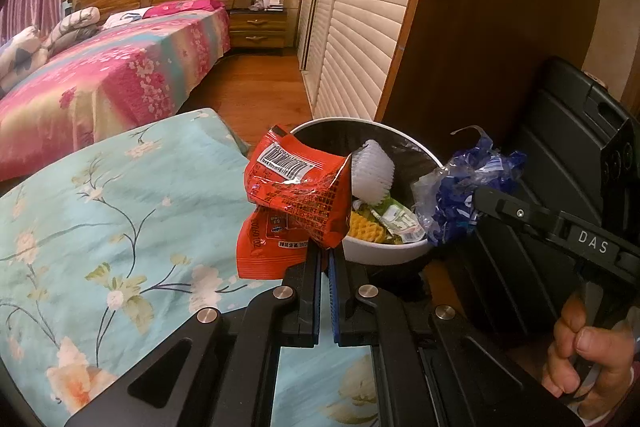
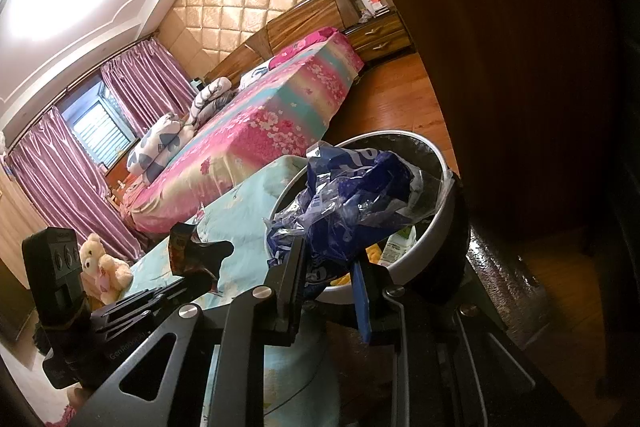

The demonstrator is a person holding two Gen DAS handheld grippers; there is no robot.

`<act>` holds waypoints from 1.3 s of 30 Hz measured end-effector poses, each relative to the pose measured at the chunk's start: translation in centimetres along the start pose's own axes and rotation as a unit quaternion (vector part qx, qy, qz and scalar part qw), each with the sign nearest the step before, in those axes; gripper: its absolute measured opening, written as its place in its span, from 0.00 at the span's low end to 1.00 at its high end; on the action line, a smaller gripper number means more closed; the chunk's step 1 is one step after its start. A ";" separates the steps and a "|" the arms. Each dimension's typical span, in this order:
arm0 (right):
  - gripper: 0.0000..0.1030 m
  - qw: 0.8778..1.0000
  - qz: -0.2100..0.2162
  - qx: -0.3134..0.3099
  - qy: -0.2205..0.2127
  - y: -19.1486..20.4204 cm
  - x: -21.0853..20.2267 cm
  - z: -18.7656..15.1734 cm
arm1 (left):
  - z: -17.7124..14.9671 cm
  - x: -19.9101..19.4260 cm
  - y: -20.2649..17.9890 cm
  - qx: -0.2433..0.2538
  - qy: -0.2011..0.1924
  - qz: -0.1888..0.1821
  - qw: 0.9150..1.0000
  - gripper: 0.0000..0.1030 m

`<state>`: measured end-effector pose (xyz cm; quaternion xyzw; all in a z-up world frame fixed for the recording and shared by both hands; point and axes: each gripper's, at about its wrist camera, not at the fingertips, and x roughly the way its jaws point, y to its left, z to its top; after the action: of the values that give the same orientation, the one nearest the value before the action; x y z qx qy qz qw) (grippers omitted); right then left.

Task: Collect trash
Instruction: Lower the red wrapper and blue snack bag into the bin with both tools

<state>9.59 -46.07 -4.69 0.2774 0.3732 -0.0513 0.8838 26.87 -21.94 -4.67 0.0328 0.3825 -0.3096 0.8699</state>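
1. Step in hand, as judged: both pieces of trash are being carried to the bin (image 1: 384,251), and both are hanging at or over its rim, so the drop-off appears imminent.
2. The left tongs (image 1: 326,255) are pinching the lower edge of the red wrapper (image 1: 298,195), jaws nearly closed on the thin foil. The wrapper is standing up just beside the bin's near-left rim, partly overlapping it.
3. The right tongs (image 2: 328,267) are gripping the blue plastic bag (image 2: 352,203), jaws held slightly apart by the bunched film. The bag is hanging over the bin's opening.
4. Next move probably calls for shifting the red wrapper further over the opening, then releasing each piece so it falls inside, not onto the floral cloth (image 1: 100,227).
5. Materials: the wrapper is glossy, crinkled foil carrying a barcode; the bag is thin, crumpled, part-clear film printed blue.
6. The bin is round and white-rimmed with a dark liner, already holding a white foam net (image 1: 372,171), yellow scraps and a small sachet.
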 end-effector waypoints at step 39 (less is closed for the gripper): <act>0.21 1.000 -0.012 -0.010 0.007 0.1 0.7 1.3 | 1.2 1.5 -1.5 0.019 0.007 -0.005 1.000 0.02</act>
<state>10.95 -46.57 -4.42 0.2646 0.3830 -0.0561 0.8833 27.52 -24.24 -4.59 0.0493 0.3829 -0.3212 0.8648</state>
